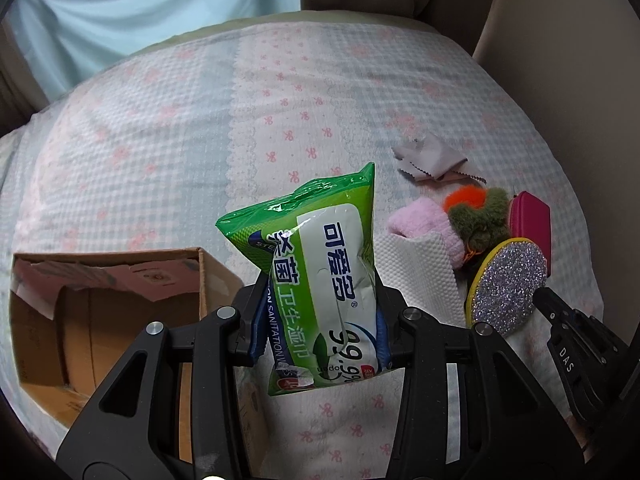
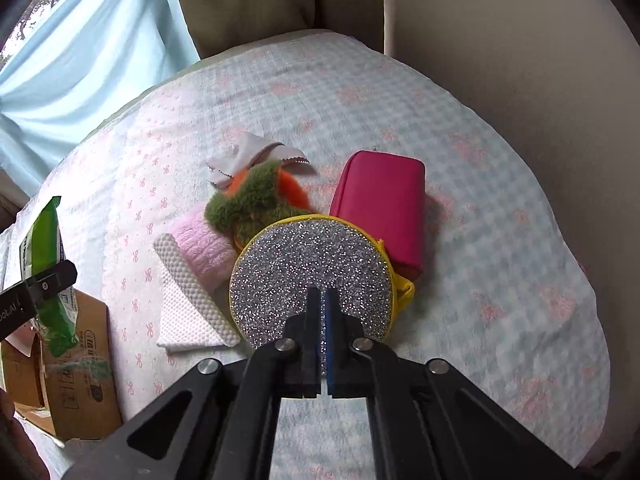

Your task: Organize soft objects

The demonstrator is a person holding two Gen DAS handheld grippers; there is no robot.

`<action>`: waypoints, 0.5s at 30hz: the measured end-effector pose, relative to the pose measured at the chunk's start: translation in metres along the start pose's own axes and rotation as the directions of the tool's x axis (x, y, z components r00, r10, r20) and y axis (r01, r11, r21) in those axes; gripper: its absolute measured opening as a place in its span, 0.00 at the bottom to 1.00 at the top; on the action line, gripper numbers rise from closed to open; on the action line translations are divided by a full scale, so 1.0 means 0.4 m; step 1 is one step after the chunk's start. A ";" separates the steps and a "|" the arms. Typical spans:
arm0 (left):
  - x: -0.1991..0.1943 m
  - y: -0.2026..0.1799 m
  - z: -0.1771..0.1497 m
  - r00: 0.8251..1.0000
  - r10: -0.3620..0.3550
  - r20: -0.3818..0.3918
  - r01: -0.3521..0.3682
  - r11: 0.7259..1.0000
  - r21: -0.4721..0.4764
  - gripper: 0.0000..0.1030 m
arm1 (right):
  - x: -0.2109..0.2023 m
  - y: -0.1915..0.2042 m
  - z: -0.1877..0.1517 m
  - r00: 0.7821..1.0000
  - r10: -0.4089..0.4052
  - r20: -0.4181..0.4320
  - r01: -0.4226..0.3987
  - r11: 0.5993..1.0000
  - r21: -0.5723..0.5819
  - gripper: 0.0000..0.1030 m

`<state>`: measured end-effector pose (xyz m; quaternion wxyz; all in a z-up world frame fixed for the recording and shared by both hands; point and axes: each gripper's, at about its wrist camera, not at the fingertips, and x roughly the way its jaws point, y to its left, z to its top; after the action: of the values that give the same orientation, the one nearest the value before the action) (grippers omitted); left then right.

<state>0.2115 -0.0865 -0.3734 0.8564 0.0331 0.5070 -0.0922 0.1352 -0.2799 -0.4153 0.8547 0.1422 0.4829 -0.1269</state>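
Cardboard box (image 1: 120, 312) sits just left of the left tongs (image 1: 320, 320), its flaps open; inside, only brown walls and a pinkish torn liner show, and whether anything lies at the bottom I cannot tell. Those left tongs are partly closed, their pads pressing both sides of a green and white pack of wet wipes (image 1: 324, 280), which stands upright between them, lifted clear of the bed. The right tongs (image 2: 322, 344) are closed tight, black pad and blue pad pinching the near edge of a round glittery silver pouch (image 2: 308, 276) with yellow trim; its disc rises just ahead of the fingertips. Left of that pouch, a folded white embossed paper towel (image 2: 188, 312) lies flat, and a pink fluffy roll (image 2: 204, 248) rests touching it, slightly further on. Beyond the pouch's top edge sits a green and orange plush toy (image 2: 256, 196), touching the pink roll. Right of the plush, a magenta case (image 2: 380, 208) lies just behind the pouch. Further still, a small white cloth with pinked edges (image 2: 248, 156) lies crumpled behind the plush. Everything rests on a bed cover (image 2: 480, 160) of pale blue check with white panels and small pink bows. At the far side rise beige padded cushions (image 2: 256, 4), and to the left hangs a light blue curtain (image 2: 100, 48).
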 end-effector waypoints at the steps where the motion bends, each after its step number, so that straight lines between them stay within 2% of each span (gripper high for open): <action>1: -0.008 0.000 -0.003 1.000 0.000 0.004 0.000 1.000 -0.004 0.36 | -0.007 0.000 -0.001 1.000 -0.003 0.000 0.003 1.000 -0.004 0.01; 4: -0.031 0.003 -0.016 1.000 0.002 0.011 -0.002 1.000 -0.013 0.36 | -0.025 -0.014 -0.007 1.000 -0.014 0.006 0.013 1.000 0.010 0.03; 5: -0.037 0.004 -0.020 1.000 0.003 0.011 -0.003 1.000 -0.015 0.36 | -0.029 -0.020 -0.008 1.000 -0.027 0.007 0.027 1.000 0.015 0.08; 7: -0.050 0.006 -0.030 1.000 0.006 0.010 -0.006 1.000 -0.018 0.36 | -0.029 -0.023 -0.009 0.999 -0.049 -0.009 0.049 0.999 0.008 0.38; 8: -0.056 0.007 -0.035 1.000 0.009 0.009 -0.008 1.000 -0.018 0.36 | -0.030 -0.026 -0.011 1.000 -0.030 -0.009 0.030 0.999 0.011 0.92; 9: -0.060 0.010 -0.038 1.000 0.011 0.009 -0.011 1.000 -0.017 0.36 | -0.035 -0.029 -0.014 1.000 -0.005 0.005 0.005 1.000 0.028 1.00; 11: -0.070 0.015 -0.046 1.000 0.016 0.010 -0.016 1.000 -0.015 0.36 | -0.051 -0.035 -0.020 0.998 0.022 0.059 -0.027 0.997 0.075 1.00; 15: -0.074 0.030 -0.066 1.000 0.023 0.018 -0.023 1.000 -0.005 0.36 | -0.039 -0.006 -0.022 0.996 -0.037 0.082 0.030 0.996 0.078 1.00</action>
<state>0.1773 -0.0670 -0.3605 0.8618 0.0360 0.4993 -0.0816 0.1193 -0.2778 -0.4065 0.8658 0.1614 0.4438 -0.1656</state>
